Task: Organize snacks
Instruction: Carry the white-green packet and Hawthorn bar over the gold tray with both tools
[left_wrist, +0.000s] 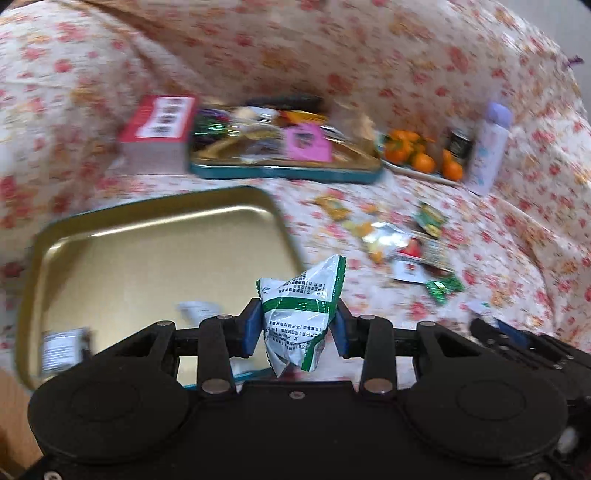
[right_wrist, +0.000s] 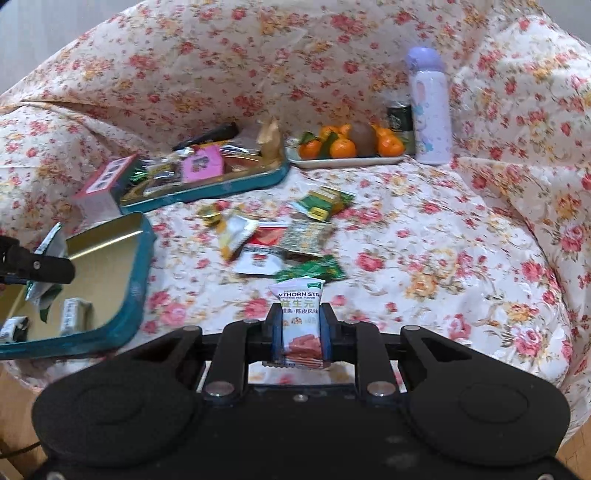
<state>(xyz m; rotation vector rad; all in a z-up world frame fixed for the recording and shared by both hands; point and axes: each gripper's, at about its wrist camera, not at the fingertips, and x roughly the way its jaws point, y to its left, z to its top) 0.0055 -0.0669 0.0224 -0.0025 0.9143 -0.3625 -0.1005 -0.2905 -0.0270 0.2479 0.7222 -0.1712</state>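
Note:
My left gripper (left_wrist: 297, 326) is shut on a white and green snack packet (left_wrist: 301, 306), held above the right edge of a gold tin tray with teal rim (left_wrist: 155, 236). The tray holds a few small packets (left_wrist: 62, 349). My right gripper (right_wrist: 300, 332) is shut on a white hawthorn strip packet (right_wrist: 301, 321), held above the floral cloth to the right of the same tray (right_wrist: 136, 280). Several loose snack packets (right_wrist: 280, 240) lie on the cloth ahead of it. The left gripper's finger (right_wrist: 40, 266) shows at the left edge of the right wrist view.
A second teal tin (right_wrist: 221, 184) full of snacks sits farther back, with a red and white box (right_wrist: 103, 184) beside it. A plate of tangerines (right_wrist: 347, 147), a dark can (right_wrist: 400, 118) and a purple-capped bottle (right_wrist: 430, 107) stand at the back right. Floral cloth (right_wrist: 443, 258) covers everything.

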